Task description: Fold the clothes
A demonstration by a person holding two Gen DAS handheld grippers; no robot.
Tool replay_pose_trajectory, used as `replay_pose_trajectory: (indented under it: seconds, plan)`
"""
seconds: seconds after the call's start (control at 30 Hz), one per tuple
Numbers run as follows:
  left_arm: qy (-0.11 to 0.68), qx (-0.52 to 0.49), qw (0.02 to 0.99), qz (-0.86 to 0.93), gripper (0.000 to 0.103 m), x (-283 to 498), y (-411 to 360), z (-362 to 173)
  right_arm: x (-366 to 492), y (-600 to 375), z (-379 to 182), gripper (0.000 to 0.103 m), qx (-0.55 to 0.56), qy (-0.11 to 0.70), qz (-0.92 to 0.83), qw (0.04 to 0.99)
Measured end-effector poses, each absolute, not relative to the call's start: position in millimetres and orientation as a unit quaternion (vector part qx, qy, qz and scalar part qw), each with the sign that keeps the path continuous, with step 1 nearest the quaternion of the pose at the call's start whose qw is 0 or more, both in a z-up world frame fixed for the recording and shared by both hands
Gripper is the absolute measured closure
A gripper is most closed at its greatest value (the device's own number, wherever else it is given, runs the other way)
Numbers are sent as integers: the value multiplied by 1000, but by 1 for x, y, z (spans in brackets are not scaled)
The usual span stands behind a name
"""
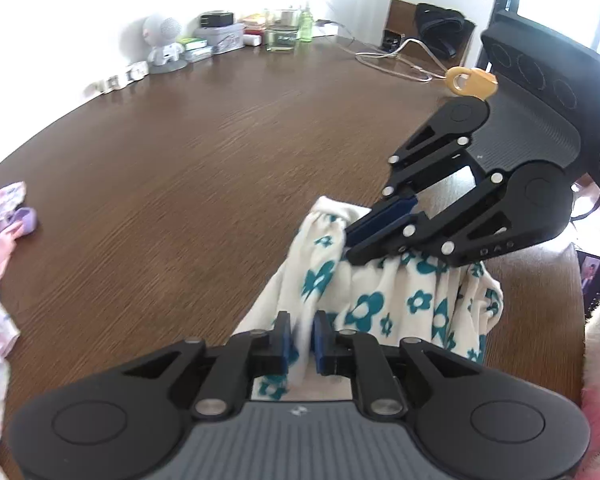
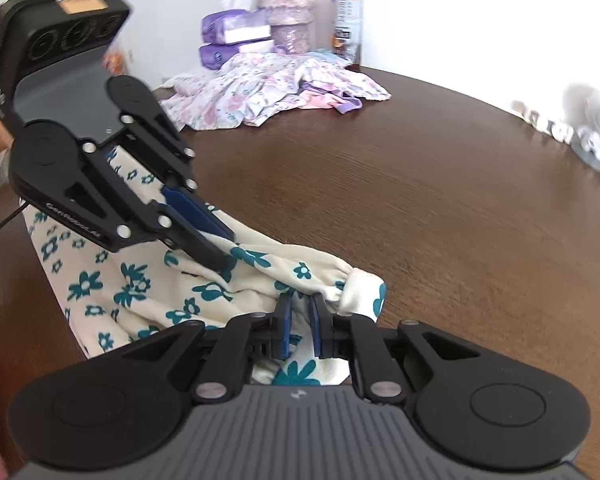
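A: While both wrist views are up: where's the garment?

B: Cream garment with teal flowers [image 1: 384, 300] sits at the near edge of the brown wood counter [image 1: 188, 168], bunched up, part of it draped over the edge toward the person. Gathered cuff end [image 2: 352, 280] points out across the counter.

A: Left gripper?

B: Left gripper [image 1: 301, 338] has its jaws nearly together with a fold of the floral cloth pinched between the blue pads [image 1: 283, 340]. Only a narrow gap, filled with fabric.

A: Right one?

B: Right gripper [image 2: 300, 330], same story. Jaws drawn in close, cloth between the pads, just beside the cuff. From the left wrist view its fingertips press into the gathered top of the garment, blue pads one against the other.

A: How far apart are the two?

B: Near each other, both on the same piece. Each shows up in the other's camera, angled down into the fabric.

A: Anything else on the counter?

B: Second pile, pink and lilac floral clothes [image 2: 276, 88], well apart at the far side. Behind it purple tissue packs [image 2: 236, 40], a sparkly vase [image 2: 290, 12], a dark bottle [image 2: 347, 20]. Left wrist view also shows a small white robot figure [image 1: 162, 42], a clear jar [image 1: 282, 34], a white cable [image 1: 392, 60] along the far wall. Slight motion blur on the cloth, so the weave detail isn't readable.
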State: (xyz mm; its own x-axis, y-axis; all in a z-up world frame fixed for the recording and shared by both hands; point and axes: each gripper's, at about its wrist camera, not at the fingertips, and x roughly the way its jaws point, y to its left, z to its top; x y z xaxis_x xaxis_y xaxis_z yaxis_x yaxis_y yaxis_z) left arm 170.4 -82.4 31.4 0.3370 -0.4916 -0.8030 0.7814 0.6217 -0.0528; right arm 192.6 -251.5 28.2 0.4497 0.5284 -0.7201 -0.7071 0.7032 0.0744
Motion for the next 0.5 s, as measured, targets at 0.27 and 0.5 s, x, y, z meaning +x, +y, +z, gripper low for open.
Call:
replay_pose_trajectory:
  seconds: [0.27, 0.5]
  plan:
    - [398, 173, 797, -419, 81, 167, -92, 43, 186, -249, 29, 92, -138, 366, 353, 850]
    - [393, 248, 780, -418, 82, 162, -108, 31, 171, -246, 52, 92, -196, 341, 354, 849]
